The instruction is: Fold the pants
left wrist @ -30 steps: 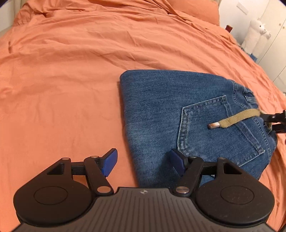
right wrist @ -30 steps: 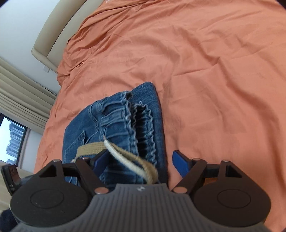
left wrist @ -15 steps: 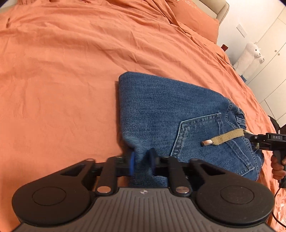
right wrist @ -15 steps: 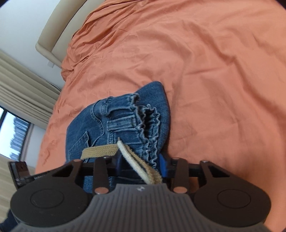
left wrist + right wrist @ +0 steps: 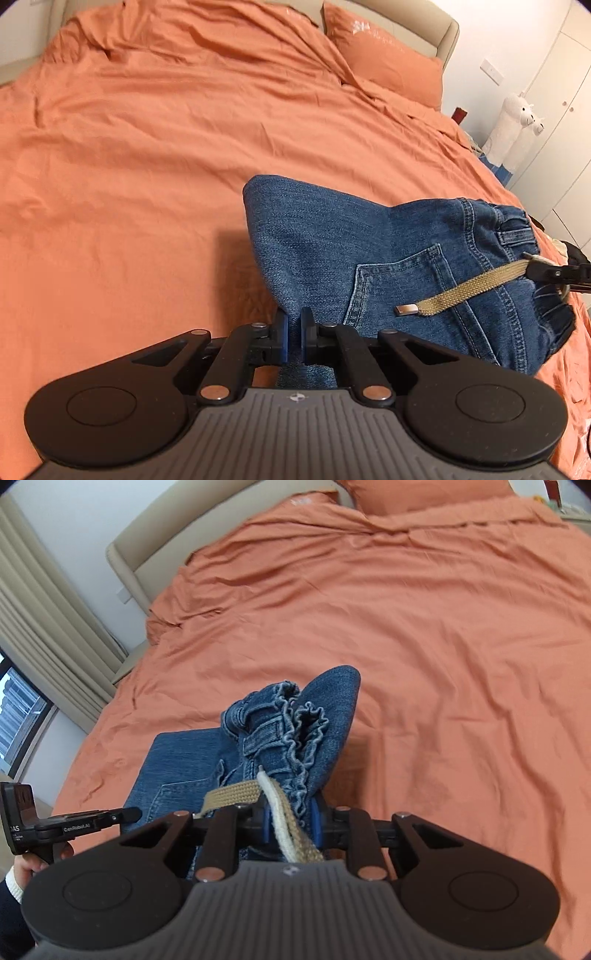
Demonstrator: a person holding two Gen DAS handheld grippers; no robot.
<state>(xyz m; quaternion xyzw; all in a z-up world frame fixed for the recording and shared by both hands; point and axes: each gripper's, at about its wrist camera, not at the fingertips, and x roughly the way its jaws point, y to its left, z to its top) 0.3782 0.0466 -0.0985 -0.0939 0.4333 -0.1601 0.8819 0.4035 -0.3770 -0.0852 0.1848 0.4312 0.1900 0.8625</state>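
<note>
Folded jeans lifted off orange bed, left gripper clamped on folded edge at 6 o'clock, right gripper, jaws just closing, pinches ruffled waistband and tan drawstring; only left view shows back pocket.

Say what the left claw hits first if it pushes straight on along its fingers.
The jeans: the left claw is shut on their near edge, so denim comes first, then likely the orange bedspread.

Both grippers, open 1 second earlier, now clamp the folded jeans: left gripper on the near corner, right gripper (jaws just closing) on the waistband, near edge raised off the bedsheet.
</note>
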